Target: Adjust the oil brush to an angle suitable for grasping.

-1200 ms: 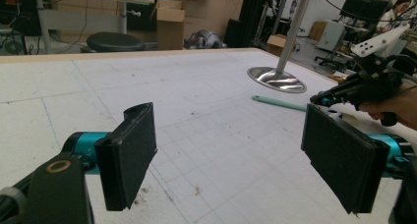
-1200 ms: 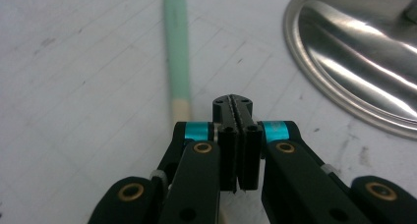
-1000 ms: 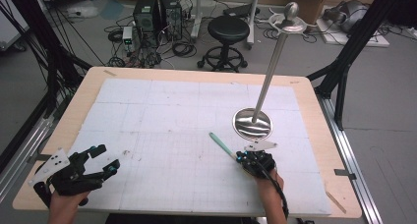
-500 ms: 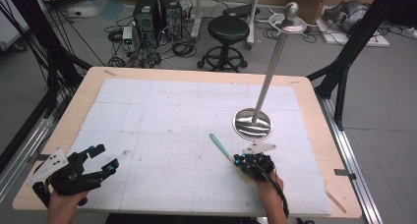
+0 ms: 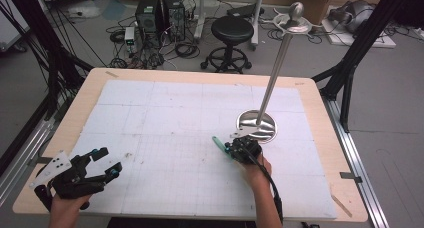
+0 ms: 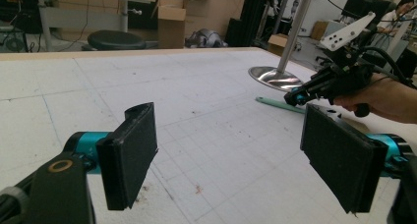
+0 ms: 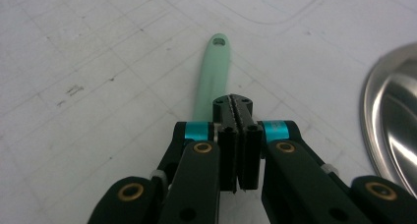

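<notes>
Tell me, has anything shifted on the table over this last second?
Barely. The right tool stays shut on the green handle, which juts a little less far than before. The left tool stays open and idle, and the metal stand has not moved.

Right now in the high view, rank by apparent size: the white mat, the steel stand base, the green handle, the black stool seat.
1. white mat
2. steel stand base and black stool seat: alike, and the stool is farther off, so unranked
3. green handle, partly hidden by the right gripper
</notes>
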A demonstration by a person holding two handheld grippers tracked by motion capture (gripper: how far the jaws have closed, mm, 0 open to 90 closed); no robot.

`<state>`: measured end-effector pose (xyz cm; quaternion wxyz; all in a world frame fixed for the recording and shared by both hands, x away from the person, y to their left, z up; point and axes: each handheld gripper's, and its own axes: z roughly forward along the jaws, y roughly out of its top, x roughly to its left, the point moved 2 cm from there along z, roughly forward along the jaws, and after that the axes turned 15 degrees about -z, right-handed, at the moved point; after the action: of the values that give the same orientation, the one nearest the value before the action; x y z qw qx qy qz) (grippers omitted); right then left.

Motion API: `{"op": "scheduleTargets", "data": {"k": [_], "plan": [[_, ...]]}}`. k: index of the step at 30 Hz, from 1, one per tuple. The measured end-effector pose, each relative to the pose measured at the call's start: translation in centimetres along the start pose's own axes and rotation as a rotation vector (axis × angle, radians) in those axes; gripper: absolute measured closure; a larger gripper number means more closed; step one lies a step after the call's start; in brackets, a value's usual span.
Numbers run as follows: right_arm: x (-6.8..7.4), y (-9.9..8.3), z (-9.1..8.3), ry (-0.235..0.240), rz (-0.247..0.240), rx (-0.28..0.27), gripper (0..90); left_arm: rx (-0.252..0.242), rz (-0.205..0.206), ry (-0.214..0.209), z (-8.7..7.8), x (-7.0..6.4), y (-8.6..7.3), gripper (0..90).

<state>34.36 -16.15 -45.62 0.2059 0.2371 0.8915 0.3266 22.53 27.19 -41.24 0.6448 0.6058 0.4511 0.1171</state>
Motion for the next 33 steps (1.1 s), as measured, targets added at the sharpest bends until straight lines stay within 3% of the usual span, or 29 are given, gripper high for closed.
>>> {"op": "scheduleTargets", "data": {"k": [1, 2, 3, 4, 7, 9, 11, 15, 17, 22, 26, 28, 33], "plan": [[0.0, 0.0, 0.0, 0.0, 0.0, 0.0, 89.6, 0.0, 0.0, 0.0, 0.0, 0.0, 0.0, 22.0], [0.3, 0.1, 0.1, 0.033, -0.001, -0.016, 89.6, 0.0, -0.001, 0.0, 0.0, 0.0, 0.0, 22.0], [0.3, 0.1, 0.1, 0.033, -0.001, -0.016, 89.6, 0.0, -0.001, 0.0, 0.0, 0.0, 0.0, 22.0], [0.6, 0.2, 0.1, 0.075, -0.006, -0.027, 89.6, 0.0, -0.001, -0.001, 0.0, 0.0, 0.0, 22.0], [1.0, 0.3, -0.2, 0.112, -0.012, -0.036, 88.4, 0.0, -0.001, -0.001, 0.0, 0.0, 0.0, 22.0], [1.0, 0.3, -0.8, 0.079, 0.006, -0.055, 73.7, -0.005, -0.004, -0.002, -0.1, 0.0, 0.0, 22.0], [0.8, 0.1, -2.1, 0.049, 0.055, -0.103, 70.2, -0.004, -0.008, -0.002, -0.1, 0.0, 0.0, 22.0], [0.5, -0.9, -5.7, -0.041, 0.103, -0.249, 61.8, -0.006, -0.004, -0.002, -0.1, 0.0, 0.1, 22.0], [0.6, -1.6, -7.2, -0.083, 0.119, -0.295, 55.5, -0.006, -0.004, -0.002, -0.1, 0.0, 0.1, 22.0], [1.1, -3.0, -9.8, -0.147, 0.131, -0.325, 35.5, -0.003, -0.002, -0.005, 0.0, -0.1, 0.1, 22.0], [1.4, -3.5, -11.1, -0.175, 0.136, -0.351, 24.7, -0.003, -0.002, -0.007, 0.0, -0.1, 0.0, 21.9], [2.3, -4.1, -12.4, -0.202, 0.164, -0.378, 16.8, -0.003, 0.002, -0.01, 0.0, -0.1, 0.0, 21.7], [3.2, -4.7, -13.6, -0.216, 0.161, -0.39, 16.4, -0.001, 0.002, -0.016, 0.0, -0.1, 0.0, 21.7]]}}
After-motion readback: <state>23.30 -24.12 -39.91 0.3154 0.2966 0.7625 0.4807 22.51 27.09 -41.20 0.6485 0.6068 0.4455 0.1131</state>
